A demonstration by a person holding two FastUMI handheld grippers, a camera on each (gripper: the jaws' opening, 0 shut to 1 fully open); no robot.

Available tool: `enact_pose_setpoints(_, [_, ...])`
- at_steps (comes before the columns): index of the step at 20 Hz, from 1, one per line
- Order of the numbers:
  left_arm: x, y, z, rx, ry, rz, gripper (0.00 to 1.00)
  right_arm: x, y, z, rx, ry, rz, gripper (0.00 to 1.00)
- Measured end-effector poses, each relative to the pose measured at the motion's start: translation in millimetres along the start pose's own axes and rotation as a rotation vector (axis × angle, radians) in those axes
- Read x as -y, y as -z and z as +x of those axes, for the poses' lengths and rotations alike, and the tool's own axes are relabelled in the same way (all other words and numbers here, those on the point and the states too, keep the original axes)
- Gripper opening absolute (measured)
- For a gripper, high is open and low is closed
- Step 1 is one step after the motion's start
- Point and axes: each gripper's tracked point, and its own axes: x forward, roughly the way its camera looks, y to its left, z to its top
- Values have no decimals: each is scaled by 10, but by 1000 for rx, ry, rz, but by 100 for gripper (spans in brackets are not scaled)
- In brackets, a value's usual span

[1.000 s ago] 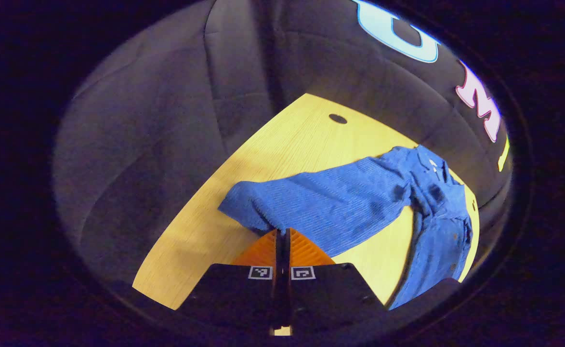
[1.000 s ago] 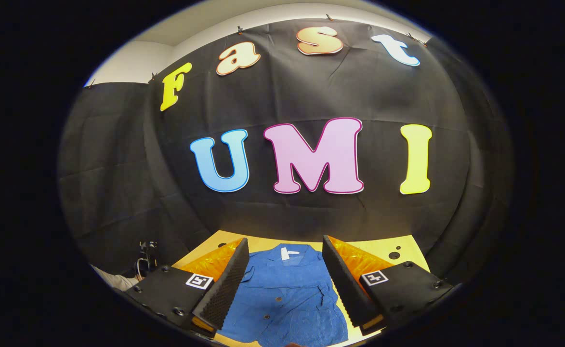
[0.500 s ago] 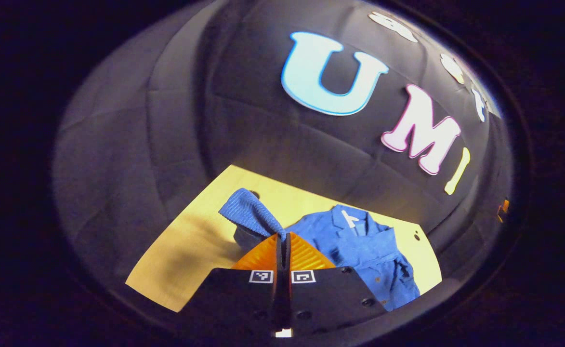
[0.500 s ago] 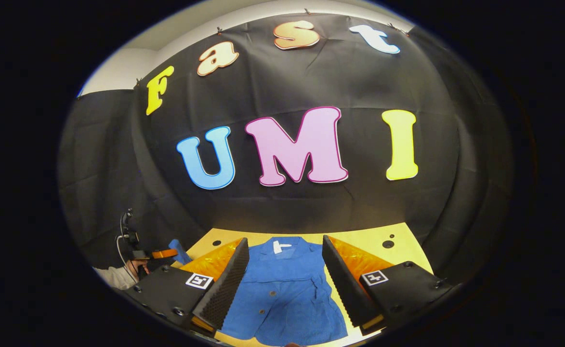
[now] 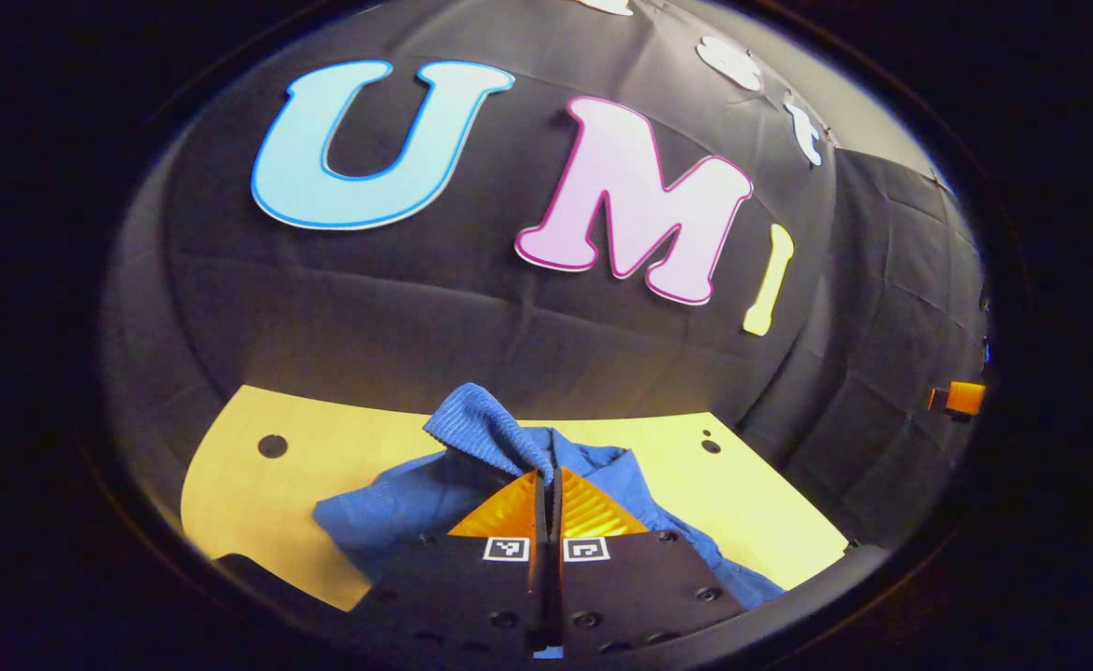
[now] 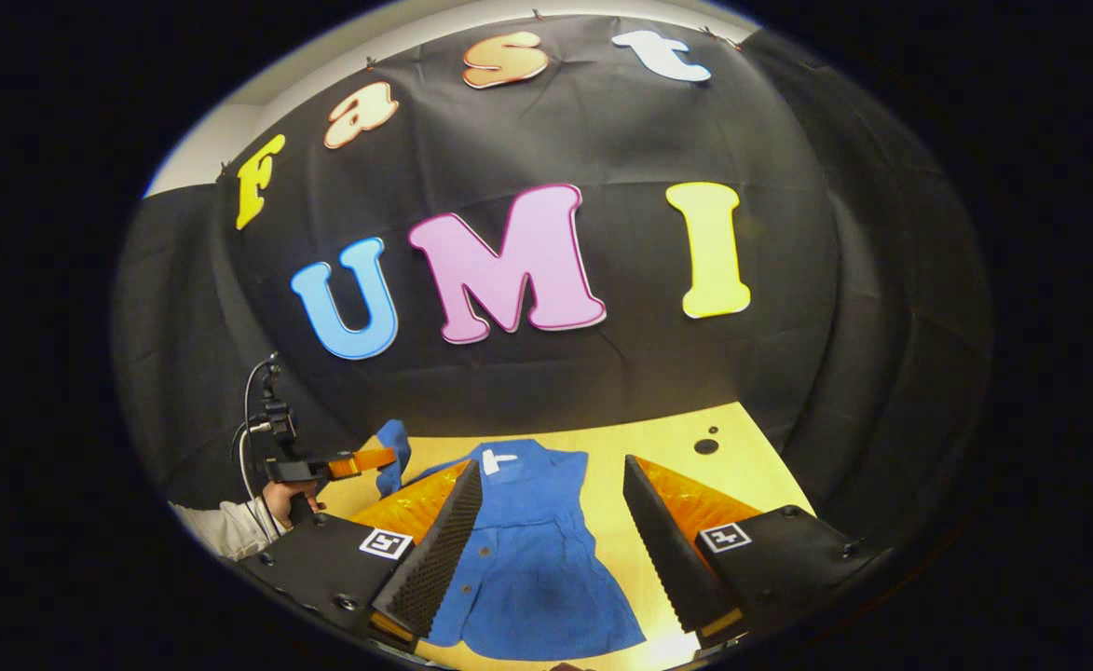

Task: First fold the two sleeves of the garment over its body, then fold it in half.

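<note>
Left gripper view: left claw point(image 5: 547, 480), clenched on the blue ribbed shirt's sleeve point(image 5: 485, 433), has swung it over the body at lower centre; right claw point(image 6: 551, 522) released.

Table point(image 6: 686, 466) right of shirt point(image 6: 527, 550) bare — booth wall close behind.

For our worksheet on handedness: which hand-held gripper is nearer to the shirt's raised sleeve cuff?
Left. The left hand-held gripper is shut on the sleeve cuff, holding it above the table. The right hand-held gripper hangs open over the shirt body, apart from the cuff.
</note>
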Motion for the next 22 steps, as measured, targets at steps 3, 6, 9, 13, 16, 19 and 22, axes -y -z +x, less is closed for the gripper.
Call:
enact_pose_setpoints(3, [388, 277, 480, -107, 55, 55, 0, 142, 291, 104, -67, 6, 45, 96])
enact_pose_setpoints(6, [654, 707, 843, -255, 80, 96, 0, 300, 504, 223, -122, 11, 59, 96])
enact_pose_setpoints(9, [814, 992, 1190, -342, 83, 158, 0, 443, 635, 342, -160, 18, 67, 96])
enact_pose_setpoints(13, [1006, 1222, 1478, -396, 100, 160, 3, 624, 789, 459, -201, 31, 86, 96])
enact_pose_setpoints(16, [1302, 1085, 1500, -318, 184, 65, 63, 696, 930, 489, -233, 35, 105, 96])
enact_pose_setpoints(19, [1343, 993, 1350, -286, 192, 50, 84, 711, 1062, 543, -262, 37, 108, 96])
enact_pose_setpoints(22, [1030, 1111, 847, -375, 77, -20, 84, 655, 1426, 621, -380, 38, 123, 96])
